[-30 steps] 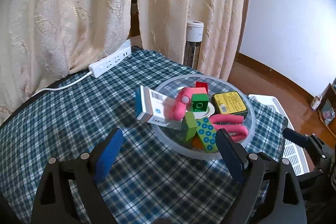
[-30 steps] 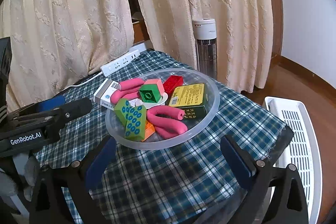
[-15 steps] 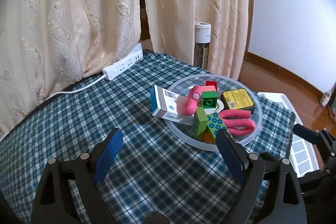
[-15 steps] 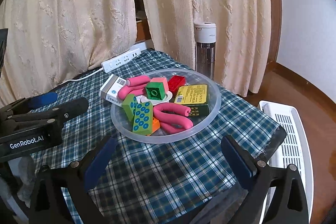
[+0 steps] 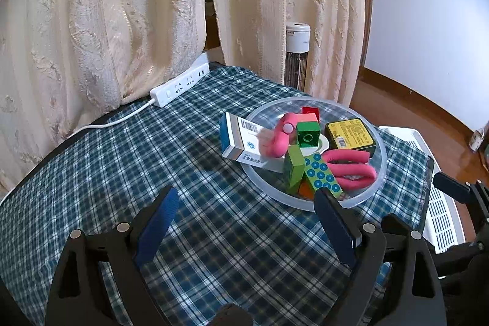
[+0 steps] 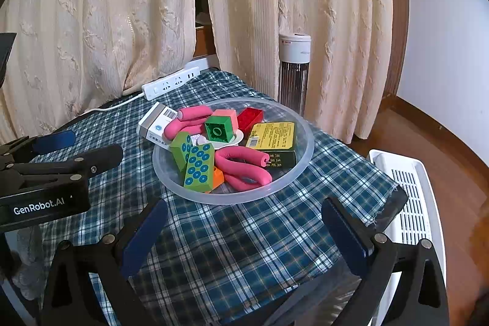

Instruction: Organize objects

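A clear plastic bowl [image 5: 380,161] [image 6: 302,127] sits on the plaid tablecloth, piled with objects: a white and blue box [image 5: 241,139] [image 6: 156,124] leaning over its left rim, pink foam curlers [image 5: 348,167] [image 6: 241,164], green bricks [image 5: 308,135] [image 6: 218,129], a green block with blue dots [image 5: 321,174] [image 6: 198,167], a red brick [image 6: 253,118] and a yellow-green box [image 5: 350,135] [image 6: 273,136]. My left gripper [image 5: 244,222] is open and empty, above the cloth in front of the bowl. My right gripper [image 6: 244,231] is open and empty, in front of the bowl.
A white power strip [image 5: 178,84] [image 6: 171,83] with its cord lies at the table's far edge under cream curtains. A white tower heater [image 6: 295,66] stands behind the table. A white slatted rack [image 6: 409,203] lies on the wooden floor at the right, past the table edge.
Both grippers have drawn back and up from the bowl, so it looks smaller and farther. The bowl's contents have not moved.
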The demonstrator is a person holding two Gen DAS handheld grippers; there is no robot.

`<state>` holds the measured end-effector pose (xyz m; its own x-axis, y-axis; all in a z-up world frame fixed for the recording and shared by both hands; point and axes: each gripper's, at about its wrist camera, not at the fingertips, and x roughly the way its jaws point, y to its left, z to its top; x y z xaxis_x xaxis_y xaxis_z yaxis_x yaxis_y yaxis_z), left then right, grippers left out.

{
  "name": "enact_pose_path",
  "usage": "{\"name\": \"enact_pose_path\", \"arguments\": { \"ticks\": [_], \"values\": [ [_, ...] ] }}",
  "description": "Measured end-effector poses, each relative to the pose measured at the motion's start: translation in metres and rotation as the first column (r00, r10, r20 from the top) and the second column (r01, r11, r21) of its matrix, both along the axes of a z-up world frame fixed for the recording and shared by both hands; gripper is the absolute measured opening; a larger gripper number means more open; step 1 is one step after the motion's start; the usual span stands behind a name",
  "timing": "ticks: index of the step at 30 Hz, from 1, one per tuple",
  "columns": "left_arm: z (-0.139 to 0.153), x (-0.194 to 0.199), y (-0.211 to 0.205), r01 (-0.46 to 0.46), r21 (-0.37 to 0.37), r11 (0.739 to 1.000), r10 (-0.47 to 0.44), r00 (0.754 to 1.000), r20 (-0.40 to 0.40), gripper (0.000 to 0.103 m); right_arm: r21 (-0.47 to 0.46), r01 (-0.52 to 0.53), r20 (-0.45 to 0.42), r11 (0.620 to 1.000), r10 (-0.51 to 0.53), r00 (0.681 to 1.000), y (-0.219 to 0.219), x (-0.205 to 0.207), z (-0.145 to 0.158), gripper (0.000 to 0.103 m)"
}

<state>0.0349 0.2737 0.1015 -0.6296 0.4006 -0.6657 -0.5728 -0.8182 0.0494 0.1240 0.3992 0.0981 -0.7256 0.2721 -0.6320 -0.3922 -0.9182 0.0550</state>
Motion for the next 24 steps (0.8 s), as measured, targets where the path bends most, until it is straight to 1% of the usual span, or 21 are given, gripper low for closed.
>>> {"name": "enact_pose_path", "arguments": {
  "ticks": [9, 18, 24],
  "values": [
    [-0.004, 0.001, 0.003, 0.016, -0.012, 1.0, -0.016, 1.0, -0.001, 0.091, -0.01, 0.002, 0.0, 1.0, -0.002, 1.0, 0.003, -0.004, -0.001, 0.102],
    [-0.005, 0.0, 0.002, 0.013, -0.02, 1.0, -0.013, 1.0, -0.002, 0.091, -0.015, 0.006, 0.009, 1.0, -0.006, 1.0, 0.006, -0.008, -0.005, 0.102],
    [-0.005, 0.0, 0.003, 0.017, -0.02, 1.0, -0.017, 1.0, -0.001, 0.091, 0.009, 0.004, 0.015, 1.0, -0.004, 1.0, 0.003, -0.012, -0.006, 0.102]
  ]
}}
